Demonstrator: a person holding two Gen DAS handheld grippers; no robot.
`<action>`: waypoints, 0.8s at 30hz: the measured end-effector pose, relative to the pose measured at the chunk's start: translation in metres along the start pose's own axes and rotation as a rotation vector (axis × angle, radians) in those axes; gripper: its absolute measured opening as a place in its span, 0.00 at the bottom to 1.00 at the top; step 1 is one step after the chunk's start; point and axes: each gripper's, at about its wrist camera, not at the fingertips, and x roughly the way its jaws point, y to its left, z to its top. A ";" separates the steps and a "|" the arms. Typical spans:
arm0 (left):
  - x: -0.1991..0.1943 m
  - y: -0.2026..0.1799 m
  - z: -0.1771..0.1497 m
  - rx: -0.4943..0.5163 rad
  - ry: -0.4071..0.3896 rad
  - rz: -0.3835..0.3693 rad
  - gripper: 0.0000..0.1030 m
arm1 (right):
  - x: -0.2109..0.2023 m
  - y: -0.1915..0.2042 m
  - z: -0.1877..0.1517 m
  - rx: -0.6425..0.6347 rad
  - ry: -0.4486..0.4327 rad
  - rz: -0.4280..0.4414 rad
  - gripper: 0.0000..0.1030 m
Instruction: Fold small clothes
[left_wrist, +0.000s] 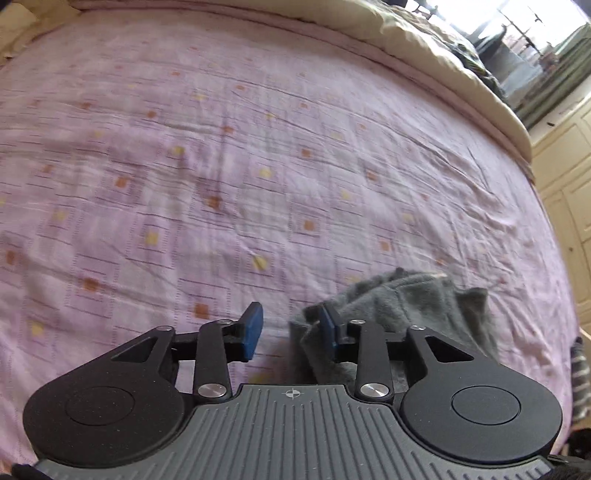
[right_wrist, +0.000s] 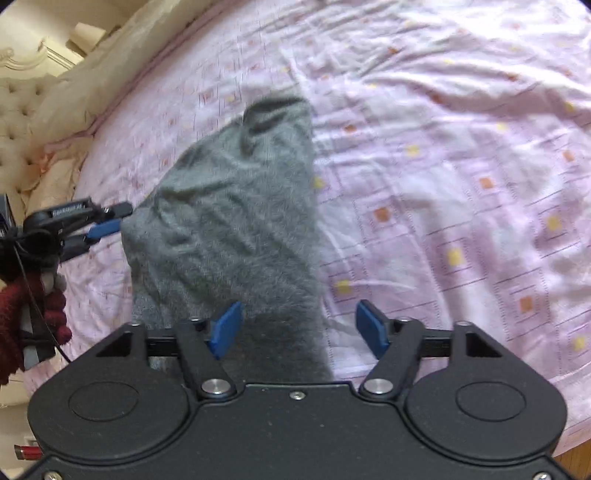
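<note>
Right gripper (right_wrist: 299, 328), jaws spread, w/ grey garment (right_wrist: 236, 206) lying between its fingers and running fwd on pink bedsheet (right_wrist: 461, 166); left gripper (left_wrist: 290, 330), also spread, at garment's left edge.

Soft daylight, fairly bright. Left view: window (left_wrist: 517, 33) at 1 o'clock blown out, glare washing nearby detail. Motion blur smears bed sheet (left_wrist: 221, 166) pattern in both views; sock (right_wrist: 236, 206) edges soft in right view. Strong fisheye bending, dark vignette at corners. Faint shadows under fingers (left_wrist: 253, 330).
</note>
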 end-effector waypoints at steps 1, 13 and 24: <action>-0.009 -0.001 -0.002 0.003 -0.019 0.028 0.43 | -0.006 -0.001 0.001 -0.013 -0.025 -0.001 0.73; -0.057 -0.096 -0.077 0.254 -0.117 -0.005 0.71 | -0.026 0.016 0.018 -0.250 -0.151 -0.055 0.98; 0.011 -0.071 -0.061 0.202 0.024 0.185 0.73 | -0.005 0.037 0.034 -0.325 -0.140 -0.122 0.99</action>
